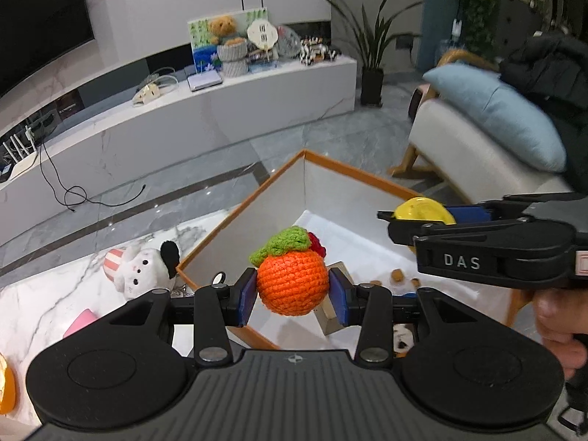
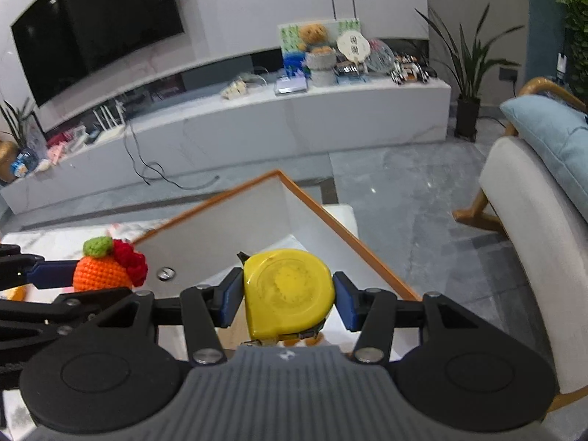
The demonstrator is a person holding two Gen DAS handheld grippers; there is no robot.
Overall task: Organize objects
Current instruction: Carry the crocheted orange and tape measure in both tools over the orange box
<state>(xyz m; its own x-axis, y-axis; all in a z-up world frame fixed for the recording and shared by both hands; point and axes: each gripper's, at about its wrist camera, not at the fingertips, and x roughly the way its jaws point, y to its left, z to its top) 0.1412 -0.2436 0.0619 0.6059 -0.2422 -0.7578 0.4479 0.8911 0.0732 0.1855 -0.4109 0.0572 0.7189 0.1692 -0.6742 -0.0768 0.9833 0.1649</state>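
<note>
Left wrist view, items listed left to right.

1. Plush rabbit (image 1: 141,270), white with a black ear and a striped pink part, lying on the marble table (image 1: 44,294), left of and beyond the left tongs.
2. Left tongs (image 1: 293,290): blue pads (image 1: 249,290) pressed on both sides of a crocheted orange (image 1: 292,281) with green leaf and red knit trim; the toy is clamped and hangs above the near edge of the box.
3. Orange-rimmed box (image 1: 257,198), white inside, open-topped, directly ahead of and below the left tongs; a few small pieces lie on its floor, too small to identify.
4. Right tongs (image 1: 422,217), entering from the right over the box, gripping a yellow tape measure (image 1: 422,211); a hand (image 1: 562,330) grips the handle at the frame's right edge.

Right wrist view, left to right.

5. Left tongs with the crocheted orange (image 2: 101,275), just left of the right tongs, at the box's left wall.
6. Right tongs (image 2: 288,297): pads closed on the flat sides of the tape measure (image 2: 288,290), held above the box interior (image 2: 220,235).
7. Armchair (image 2: 533,242) with blue cushion, right of the tongs, well apart on the floor.
</note>
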